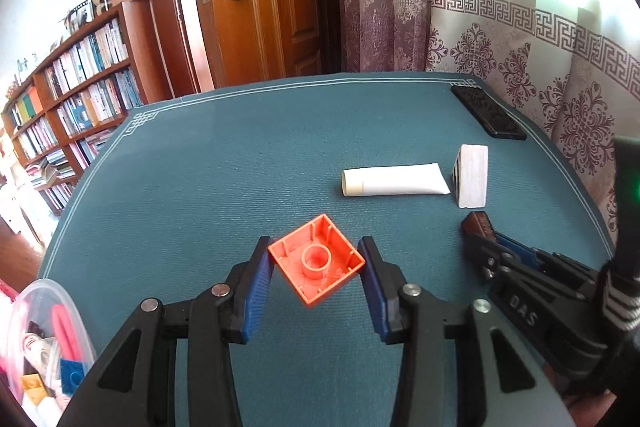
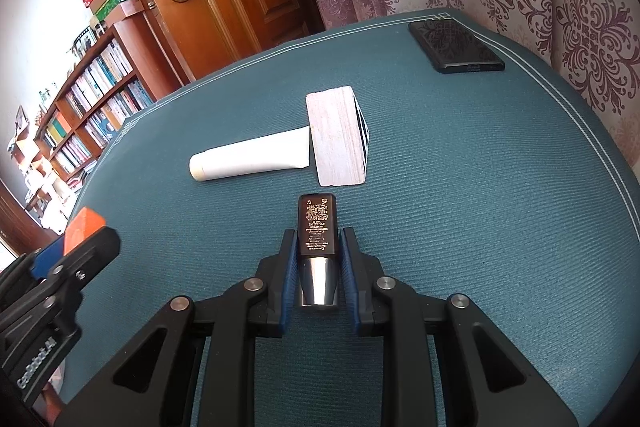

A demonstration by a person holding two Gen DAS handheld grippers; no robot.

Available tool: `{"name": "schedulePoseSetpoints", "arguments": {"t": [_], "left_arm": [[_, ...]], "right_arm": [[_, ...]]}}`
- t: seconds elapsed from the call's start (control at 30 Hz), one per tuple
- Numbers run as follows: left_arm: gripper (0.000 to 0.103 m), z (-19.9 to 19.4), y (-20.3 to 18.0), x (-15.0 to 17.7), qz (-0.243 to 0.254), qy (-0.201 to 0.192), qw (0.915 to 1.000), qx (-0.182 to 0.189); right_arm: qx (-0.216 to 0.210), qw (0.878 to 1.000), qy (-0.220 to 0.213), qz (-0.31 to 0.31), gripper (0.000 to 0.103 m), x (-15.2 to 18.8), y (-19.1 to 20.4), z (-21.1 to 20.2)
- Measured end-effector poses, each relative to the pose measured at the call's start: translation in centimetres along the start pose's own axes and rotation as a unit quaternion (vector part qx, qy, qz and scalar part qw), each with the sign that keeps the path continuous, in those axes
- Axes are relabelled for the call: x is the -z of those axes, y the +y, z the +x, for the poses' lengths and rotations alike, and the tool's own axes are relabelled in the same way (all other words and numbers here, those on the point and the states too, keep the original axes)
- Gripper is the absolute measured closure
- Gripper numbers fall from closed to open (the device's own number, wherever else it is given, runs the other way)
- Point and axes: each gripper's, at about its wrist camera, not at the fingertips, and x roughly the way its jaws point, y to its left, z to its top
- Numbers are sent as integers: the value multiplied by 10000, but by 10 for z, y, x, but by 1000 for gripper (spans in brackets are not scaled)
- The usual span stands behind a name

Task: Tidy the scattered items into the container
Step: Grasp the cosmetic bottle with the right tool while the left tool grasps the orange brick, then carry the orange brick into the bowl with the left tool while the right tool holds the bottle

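Teal mat [image 1: 224, 163] (bookshelf [image 1: 76, 99] behind); left tool [image 1: 316, 259] seemingly grips orange block [image 1: 316, 261], right tool [image 2: 318, 255] black tube [image 2: 317, 227]

Right claw [image 2: 319, 269] clamps black lipstick tube [image 2: 317, 227] — white tube [image 2: 250, 159], card deck [image 2: 338, 137] beyond.

A teal mat [image 1: 224, 167] covers the table. On its right side lie a white tube [image 1: 394, 179] and a card deck [image 1: 473, 175], touching. A black phone [image 1: 487, 111] lies at the far right corner.

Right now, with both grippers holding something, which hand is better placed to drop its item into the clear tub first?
Probably the left. The clear tub sits at the table's near-left edge, beside the left gripper holding the orange block. The right gripper, clamping the black tube, is farther off.
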Motion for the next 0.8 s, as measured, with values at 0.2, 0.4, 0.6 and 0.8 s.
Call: {"name": "schedulePoseSetpoints", "arguments": {"t": [0.2,0.4,0.6,0.8], "left_arm": [[56,-16,5,6,-68,-55,9999,-57],[56,-32,16,14,-127,-151,9995,-246],[56,-44,34,26,-233,-177,9988,-401],[56,-52,58,38,-406,-152,9974,-579]], "right_arm": [[-13,10000,-12,1,80,2,1,-2],[-181,9997,34,153,80,3,0,-5],[-464,9988,137,111,80,7,10,-8],[-642,9978,153,-79,80,13,26,-12]]}}
